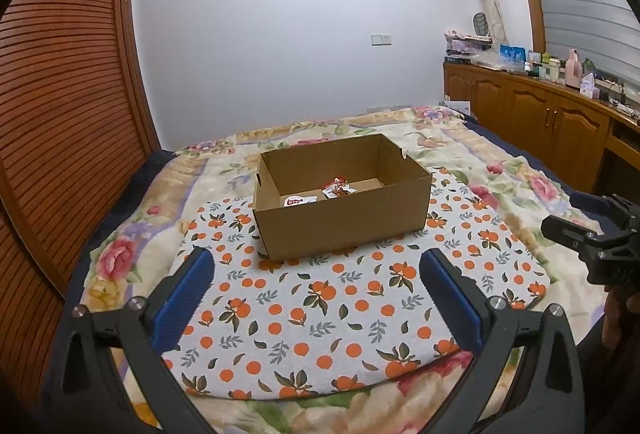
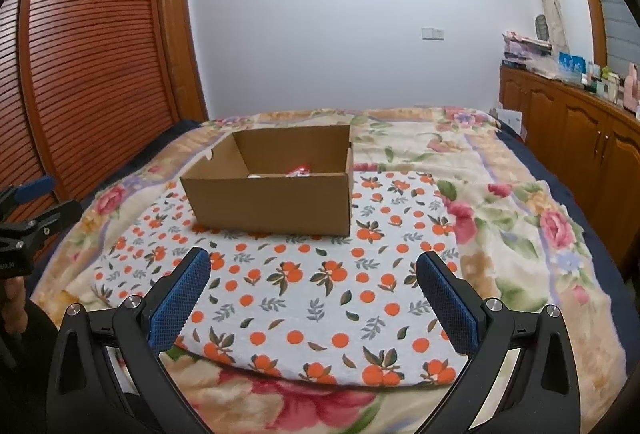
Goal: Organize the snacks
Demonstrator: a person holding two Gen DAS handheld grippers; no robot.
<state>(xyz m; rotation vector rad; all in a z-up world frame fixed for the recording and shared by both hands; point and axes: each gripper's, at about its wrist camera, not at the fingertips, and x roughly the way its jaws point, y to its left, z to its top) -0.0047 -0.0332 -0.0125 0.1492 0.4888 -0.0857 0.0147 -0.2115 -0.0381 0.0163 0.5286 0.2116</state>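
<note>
An open brown cardboard box [image 1: 342,222] stands on an orange-print mat [image 1: 320,318] on the bed. Inside lie a red-and-white snack packet [image 1: 338,188] and a white packet [image 1: 298,200]. My left gripper [image 1: 318,270] is open and empty, held above the mat in front of the box. My right gripper [image 2: 314,272] is open and empty too, in front of the box [image 2: 272,204]. From the right wrist view only a bit of red packet [image 2: 300,170] shows over the rim. Each gripper shows at the other view's edge, the right one [image 1: 592,234] and the left one [image 2: 24,226].
A floral blanket [image 1: 500,170] covers the bed. A slatted wooden wardrobe [image 1: 64,94] stands on the left. A wooden cabinet [image 1: 540,110] with bottles and boxes runs along the right wall. The orange-print mat also shows in the right wrist view [image 2: 304,298].
</note>
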